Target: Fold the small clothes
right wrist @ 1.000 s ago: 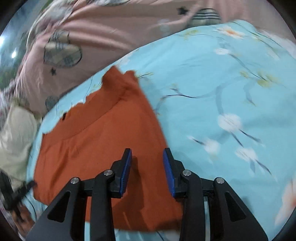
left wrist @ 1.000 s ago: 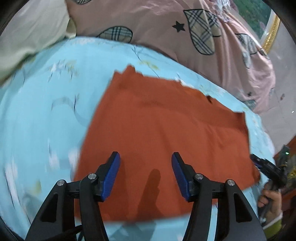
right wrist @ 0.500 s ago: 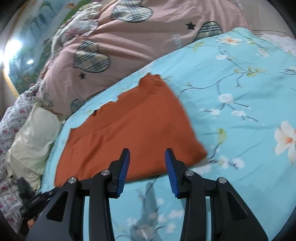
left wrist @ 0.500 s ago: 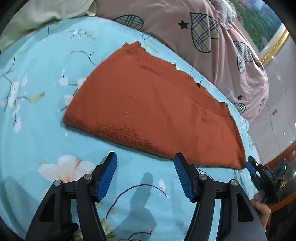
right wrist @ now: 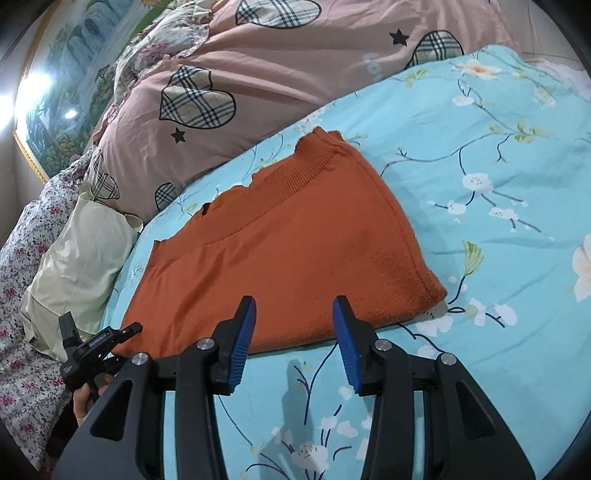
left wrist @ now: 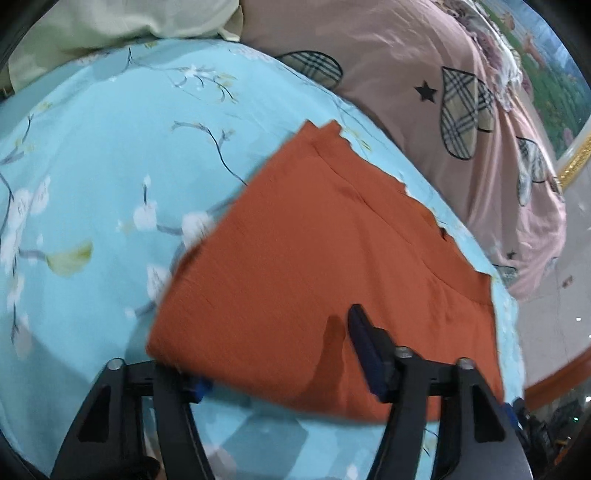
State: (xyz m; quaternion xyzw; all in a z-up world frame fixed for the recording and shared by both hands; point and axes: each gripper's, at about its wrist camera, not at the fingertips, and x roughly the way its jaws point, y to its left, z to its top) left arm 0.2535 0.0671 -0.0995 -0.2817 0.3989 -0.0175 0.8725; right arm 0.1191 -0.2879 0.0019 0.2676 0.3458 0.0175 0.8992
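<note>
A folded orange knit garment [left wrist: 317, 266] lies flat on the light blue floral bedsheet [left wrist: 92, 177]. In the left wrist view my left gripper [left wrist: 284, 354] is open at the garment's near edge: its left finger is tucked under the cloth corner and its right finger [left wrist: 364, 343] lies on top of the cloth. In the right wrist view the same garment [right wrist: 295, 251] lies ahead. My right gripper [right wrist: 293, 332] is open and empty, its fingertips at the garment's near edge, just above the sheet [right wrist: 498, 155]. The left gripper [right wrist: 96, 343] shows there at the garment's far left corner.
A pink quilt with plaid hearts [right wrist: 277, 74] is bunched along the far side of the bed. A cream pillow [right wrist: 77, 258] lies at the left in the right wrist view and at the top left [left wrist: 122, 33] in the left wrist view. A framed painting [right wrist: 66, 74] hangs behind.
My left gripper has moved forward onto the garment's near corner, its left finger now under the cloth. My right gripper has drawn slightly closer to the garment's edge.
</note>
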